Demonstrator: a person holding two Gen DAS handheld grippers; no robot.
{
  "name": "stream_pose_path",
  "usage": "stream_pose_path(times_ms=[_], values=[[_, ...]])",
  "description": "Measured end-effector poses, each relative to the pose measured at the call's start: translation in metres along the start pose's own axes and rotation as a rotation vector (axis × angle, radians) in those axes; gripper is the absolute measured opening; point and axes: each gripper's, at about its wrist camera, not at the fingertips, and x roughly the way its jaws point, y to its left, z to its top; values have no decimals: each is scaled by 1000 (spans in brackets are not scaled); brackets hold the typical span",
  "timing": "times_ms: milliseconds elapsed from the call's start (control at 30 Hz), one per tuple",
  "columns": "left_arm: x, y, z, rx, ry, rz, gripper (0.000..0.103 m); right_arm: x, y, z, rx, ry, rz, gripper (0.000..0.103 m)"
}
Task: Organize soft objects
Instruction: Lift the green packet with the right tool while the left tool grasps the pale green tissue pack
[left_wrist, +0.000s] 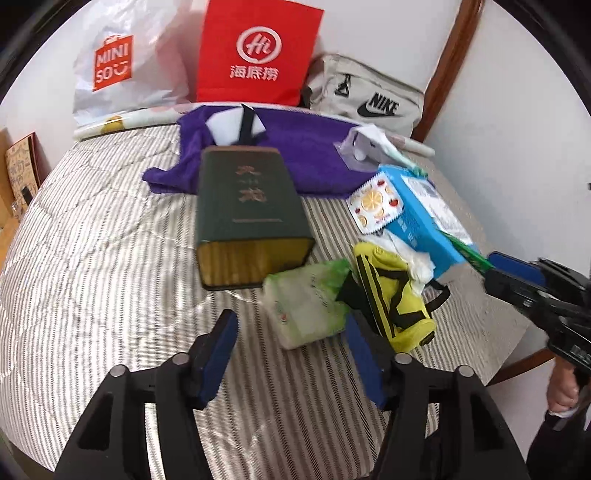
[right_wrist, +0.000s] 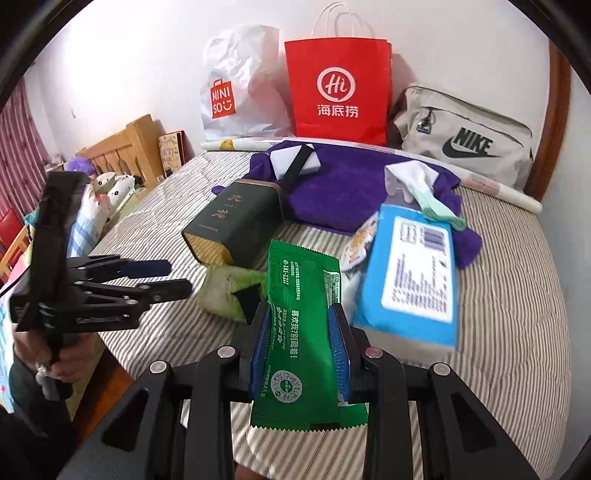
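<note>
My right gripper (right_wrist: 299, 314) is shut on a green foil packet (right_wrist: 299, 295) and holds it above the striped bed; it also shows in the left wrist view, where the right gripper (left_wrist: 495, 266) stands at the right edge. My left gripper (left_wrist: 290, 321) is open, its blue pads either side of the near end of a pale green tissue pack (left_wrist: 306, 306) without pressing it. A yellow and black pouch (left_wrist: 391, 295) lies right of the pack. Behind them are a blue wipes pack (right_wrist: 410, 277), a dark green tin (left_wrist: 251, 214) on its side and a purple towel (left_wrist: 303, 155).
A red paper bag (left_wrist: 258, 55), a white Miniso bag (left_wrist: 122, 66) and a grey Nike bag (left_wrist: 369, 96) stand against the wall at the bed's far end. The bed's wooden edge (left_wrist: 524, 362) runs at the right. Bare striped cover (left_wrist: 92, 240) lies left of the tin.
</note>
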Motion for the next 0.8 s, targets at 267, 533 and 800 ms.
stream_pose_path(times_ms=[267,533,800], values=[[28,-28,-4,91,64,144,59,-22,-21,-24,54,-17,-14,31],[40,-38,-8,140,83,178,59,-30,-37,-44,101,-11,-39,31],[46,-50,-8,202,69,203,59,-21,-49,-65,132,37,-54,31]])
